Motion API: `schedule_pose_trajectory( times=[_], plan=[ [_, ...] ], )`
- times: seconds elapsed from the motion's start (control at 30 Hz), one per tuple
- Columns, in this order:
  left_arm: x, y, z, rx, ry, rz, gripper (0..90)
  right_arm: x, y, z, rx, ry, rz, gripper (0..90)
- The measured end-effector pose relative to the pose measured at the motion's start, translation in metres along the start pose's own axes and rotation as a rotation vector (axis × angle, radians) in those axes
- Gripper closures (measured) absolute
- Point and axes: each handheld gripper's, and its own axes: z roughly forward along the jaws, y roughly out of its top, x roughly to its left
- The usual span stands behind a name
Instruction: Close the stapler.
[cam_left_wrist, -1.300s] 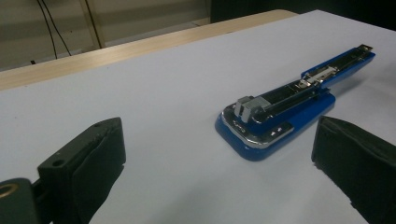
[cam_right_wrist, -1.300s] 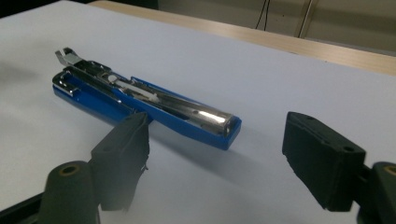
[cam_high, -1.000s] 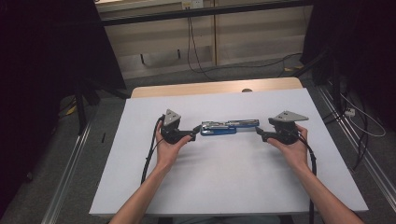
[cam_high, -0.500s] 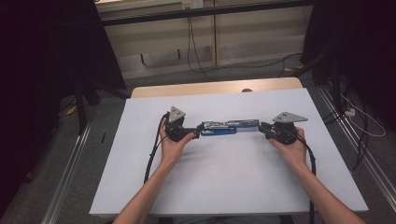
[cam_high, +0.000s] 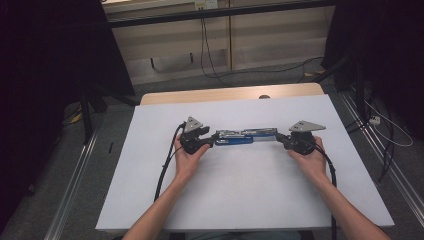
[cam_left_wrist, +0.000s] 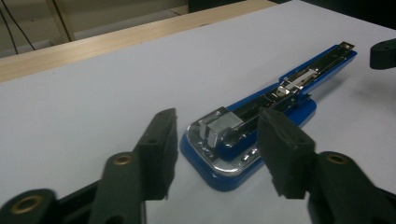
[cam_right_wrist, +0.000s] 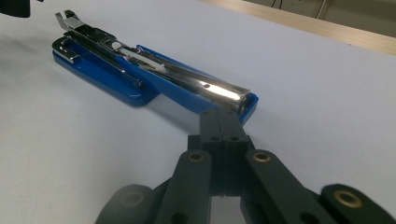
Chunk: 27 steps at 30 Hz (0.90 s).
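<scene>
Blue stapler (cam_high: 245, 138), opened flat, lies across the white table (cam_high: 250, 200) between both grippers. Left gripper (cam_left_wrist: 217, 140) at its 9 o'clock end, jaws just closing, straddling the base, pads not pressing. Right gripper (cam_right_wrist: 223, 122) at 3 o'clock, jaws clenched together, tips touching the stapler's end.

You find no readable text, label, brand, number or sign here. The opened blue plastic stapler with its shiny metal magazine (cam_left_wrist: 261, 116) carries no lettering you can make out, and the white sheet covering the wooden table (cam_high: 240, 190) is blank from near edge to far.
</scene>
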Motion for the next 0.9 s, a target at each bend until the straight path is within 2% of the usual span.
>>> schedule_pose_trajectory(
  times=[0.1, 0.13, 0.17, 0.3, 0.4, 0.5, 0.6, 0.77, 0.87, 0.9],
  plan=[
    [0.0, -0.001, 0.002, 0.013, -0.012, -0.004, 58.2, 0.0, 0.0, 0.001, 0.007, 0.003, -0.001, 90.0],
    [0.0, -0.002, 0.003, 0.021, -0.001, 0.01, 61.1, 0.0, -0.001, 0.002, 0.008, 0.004, -0.002, 90.0],
    [0.0, -0.002, 0.003, 0.023, -0.005, 0.013, 67.2, 0.0, -0.001, 0.002, 0.013, 0.006, 0.001, 90.0],
    [-0.003, -0.004, 0.006, 0.035, 0.0, 0.037, 82.3, 0.0, 0.0, 0.003, 0.014, 0.01, -0.004, 90.0],
    [-0.005, -0.003, 0.006, 0.036, 0.002, 0.052, 90.0, 0.0, 0.0, 0.002, 0.022, 0.008, -0.018, 90.0],
    [-0.007, -0.002, 0.009, 0.051, -0.005, 0.055, 90.0, -0.001, 0.0, 0.001, 0.018, 0.004, -0.017, 90.0],
    [-0.009, -0.001, 0.012, 0.071, -0.016, 0.087, 90.0, -0.002, 0.0, 0.001, 0.023, 0.003, -0.018, 90.0],
    [-0.01, 0.003, 0.016, 0.081, -0.058, 0.072, 90.0, -0.002, -0.001, 0.002, 0.038, 0.006, -0.02, 90.0],
    [-0.016, 0.005, 0.019, 0.1, -0.056, 0.099, 90.0, -0.002, -0.001, 0.003, 0.041, 0.009, -0.022, 90.0],
    [-0.016, 0.005, 0.02, 0.102, -0.058, 0.096, 90.0, -0.001, -0.001, 0.003, 0.046, 0.011, -0.02, 90.0]
  ],
)
